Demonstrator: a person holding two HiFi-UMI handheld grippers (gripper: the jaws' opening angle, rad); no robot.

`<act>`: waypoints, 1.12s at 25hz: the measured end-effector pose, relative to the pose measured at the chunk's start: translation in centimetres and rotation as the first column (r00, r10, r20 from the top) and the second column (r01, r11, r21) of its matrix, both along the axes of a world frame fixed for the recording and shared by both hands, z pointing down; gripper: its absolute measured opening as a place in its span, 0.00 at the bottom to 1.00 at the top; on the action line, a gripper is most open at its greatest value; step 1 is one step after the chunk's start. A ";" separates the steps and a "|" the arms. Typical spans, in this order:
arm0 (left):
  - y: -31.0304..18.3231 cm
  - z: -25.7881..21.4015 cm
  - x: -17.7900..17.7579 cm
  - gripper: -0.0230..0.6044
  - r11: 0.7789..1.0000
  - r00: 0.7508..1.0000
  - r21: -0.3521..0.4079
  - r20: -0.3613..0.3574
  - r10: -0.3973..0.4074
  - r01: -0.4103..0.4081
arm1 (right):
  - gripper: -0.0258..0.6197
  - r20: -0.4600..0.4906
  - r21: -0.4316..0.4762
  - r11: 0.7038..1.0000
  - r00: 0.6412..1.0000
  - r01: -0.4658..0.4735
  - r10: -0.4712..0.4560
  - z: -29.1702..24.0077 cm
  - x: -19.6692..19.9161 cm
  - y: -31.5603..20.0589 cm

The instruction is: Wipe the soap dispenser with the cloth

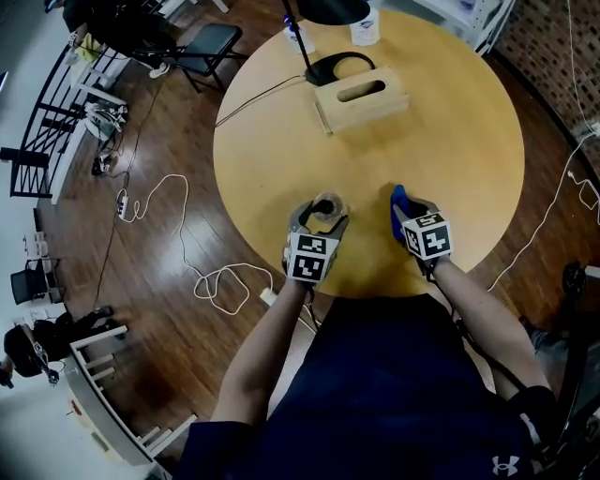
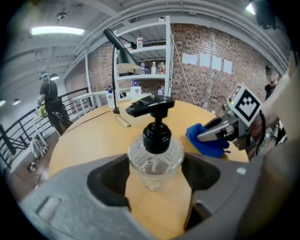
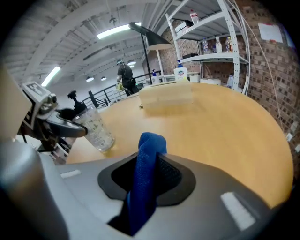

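A clear glass soap dispenser with a black pump stands on the round wooden table near its front edge. My left gripper is around it, and in the left gripper view the dark pads touch both sides of the glass dispenser. To its right, my right gripper is shut on a blue cloth. The cloth sticks up in a fold between the jaws. The two grippers are a short way apart, and the cloth is not touching the dispenser.
A wooden tissue box, a black desk lamp base and a white bottle stand at the far side of the table. Cables and a chair are on the wooden floor to the left.
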State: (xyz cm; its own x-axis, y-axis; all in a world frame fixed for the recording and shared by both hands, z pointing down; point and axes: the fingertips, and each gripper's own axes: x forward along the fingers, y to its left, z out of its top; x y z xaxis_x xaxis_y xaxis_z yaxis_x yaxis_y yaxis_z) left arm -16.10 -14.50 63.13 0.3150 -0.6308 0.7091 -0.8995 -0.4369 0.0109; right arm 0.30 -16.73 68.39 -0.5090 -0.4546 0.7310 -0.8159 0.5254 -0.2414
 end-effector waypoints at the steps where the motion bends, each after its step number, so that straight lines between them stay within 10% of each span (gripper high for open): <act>1: -0.1 -0.1 0.3 0.59 1.000 1.000 0.007 -0.012 0.007 -0.007 | 0.18 0.055 0.004 1.000 0.998 0.006 -0.006 -1.3 -0.2 -0.1; 7: 0.8 -0.4 3.4 0.58 0.990 0.990 0.054 -0.043 0.136 -0.134 | 0.17 0.270 0.116 0.990 0.957 0.078 -0.107 -11.6 -2.5 1.0; 13: 2.6 -0.2 6.8 0.58 0.978 0.977 0.095 -0.084 0.194 -0.186 | 0.17 0.201 0.220 0.949 0.942 0.223 -0.268 -17.7 -7.2 3.1; 23: 3.7 0.1 8.1 0.58 0.982 0.978 0.090 -0.110 0.175 -0.166 | 0.16 -0.174 0.242 0.869 0.901 0.431 -0.398 -17.3 -12.0 6.1; 28: 3.5 0.1 8.2 0.58 0.977 0.974 0.096 -0.108 0.198 -0.188 | 0.16 -0.118 0.209 0.876 0.900 0.435 -0.419 -16.9 -13.1 7.0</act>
State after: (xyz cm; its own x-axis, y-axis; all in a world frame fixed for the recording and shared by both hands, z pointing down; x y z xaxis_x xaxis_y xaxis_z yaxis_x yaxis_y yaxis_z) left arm -7.89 -10.96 63.20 0.5140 -0.6063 0.6068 -0.7927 -0.6061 0.0659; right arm -12.81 -9.73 51.45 -0.6443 -0.3605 0.6745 -0.5101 0.8596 -0.0279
